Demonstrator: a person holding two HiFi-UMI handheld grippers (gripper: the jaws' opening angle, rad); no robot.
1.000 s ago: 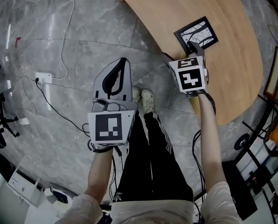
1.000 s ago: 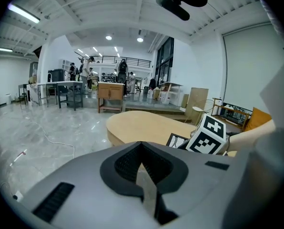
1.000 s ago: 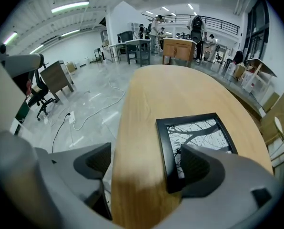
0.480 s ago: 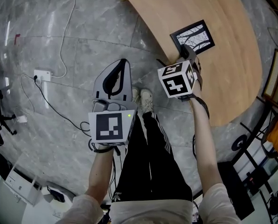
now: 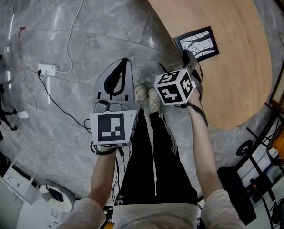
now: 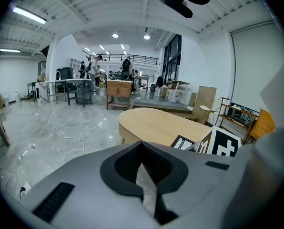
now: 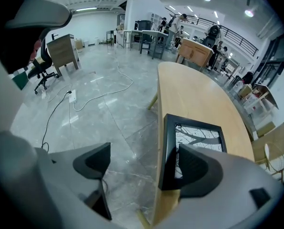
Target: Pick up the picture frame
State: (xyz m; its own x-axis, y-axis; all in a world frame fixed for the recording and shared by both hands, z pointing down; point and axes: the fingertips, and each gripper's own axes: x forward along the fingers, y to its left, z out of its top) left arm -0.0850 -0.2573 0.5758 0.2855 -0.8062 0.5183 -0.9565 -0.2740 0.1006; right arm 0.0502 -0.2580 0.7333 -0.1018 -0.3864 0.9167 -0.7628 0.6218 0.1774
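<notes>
bright, even indoor light from white ceiling strip lights [image 6: 30, 14] and round downlights [image 6: 115, 35]. glossy grey marble floor [image 7: 92, 104] throws glare streaks. heavy fisheye bend and black vignette at the edges of both my gripper views. my grey left gripper [image 6: 143, 149] is soft up close.

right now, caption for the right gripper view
Open right gripper facing a black picture frame at the wooden table's edge.

The right gripper [image 7: 144, 162] drew back from the picture frame [image 5: 197, 43] toward the person. It left its spot over the frame's near corner and came to the near edge of the tabletop [image 5: 237, 80]. Its marker cube [image 5: 175, 87] swung round, so that two faces showed where mostly one had. More of the frame's near side came clear of the gripper.
</notes>
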